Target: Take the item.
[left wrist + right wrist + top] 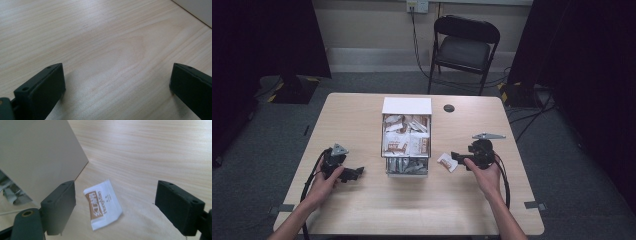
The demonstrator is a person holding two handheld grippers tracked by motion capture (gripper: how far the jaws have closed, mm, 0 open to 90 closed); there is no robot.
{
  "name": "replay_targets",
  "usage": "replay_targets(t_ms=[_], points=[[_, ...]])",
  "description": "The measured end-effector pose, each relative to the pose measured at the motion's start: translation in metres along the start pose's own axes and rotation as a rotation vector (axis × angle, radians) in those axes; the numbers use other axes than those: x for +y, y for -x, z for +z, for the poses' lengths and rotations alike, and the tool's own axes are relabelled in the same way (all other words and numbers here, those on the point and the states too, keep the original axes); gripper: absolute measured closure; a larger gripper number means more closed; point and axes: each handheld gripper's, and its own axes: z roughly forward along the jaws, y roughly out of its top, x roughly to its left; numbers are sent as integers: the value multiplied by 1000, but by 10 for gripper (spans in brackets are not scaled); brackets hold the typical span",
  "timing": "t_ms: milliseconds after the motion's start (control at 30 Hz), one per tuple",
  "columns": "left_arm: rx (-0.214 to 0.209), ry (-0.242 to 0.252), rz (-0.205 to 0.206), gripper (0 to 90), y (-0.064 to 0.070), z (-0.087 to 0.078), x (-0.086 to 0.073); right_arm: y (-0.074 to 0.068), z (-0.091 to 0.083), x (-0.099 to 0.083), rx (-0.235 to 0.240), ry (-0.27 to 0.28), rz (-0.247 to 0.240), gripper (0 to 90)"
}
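Sachet (103, 203) lying loose on the worktop (362, 200), framed between the spread jaws of the right hand-held gripper (115, 207).

1 white-and-brown sachet is seen flat on the wood, just beside the right wall of the open box (406, 140) of similar packets and apart from it, in the high view at (447, 162). The right hand-held gripper (455, 156) is released, with a jaw standing on each side of the sachet and neither touching it. A clean pick is judged to need the jaws lowered until the tips meet the wood, then closed across the narrow width, so that the thin packet is pinched by an edge instead of being pushed along; the box wall close to 1 jaw should be cleared. The left hand-held gripper (357, 173) is likewise released, jaws wide over bare wood, well apart from the sachet.
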Motion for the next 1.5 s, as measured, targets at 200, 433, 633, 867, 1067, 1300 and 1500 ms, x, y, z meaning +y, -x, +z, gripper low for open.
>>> replay_targets(t_ms=[200, 433, 633, 867, 1067, 1300, 1500], points=[[0, 1, -2, 0, 0, 0, 0, 0, -14, -6, -7, -13, -5, 169], [0, 0, 0, 0, 0, 0, 0, 2, -41, -14, -46, -1, 17, 170], [0, 0, 0, 0, 0, 0, 0, 7, -57, -26, -82, 3, 34, 175], [0, 0, 0, 0, 0, 0, 0, 21, -65, -45, -120, 8, 78, 175], [0, 0, 0, 0, 0, 0, 0, 35, -62, -63, -171, -45, 104, 180], [0, 0, 1, 0, 0, 0, 0, 48, -54, -78, -256, -124, 117, 185], [0, 0, 1, 0, 0, 0, 0, 42, -44, -85, -339, -124, 51, 158]])
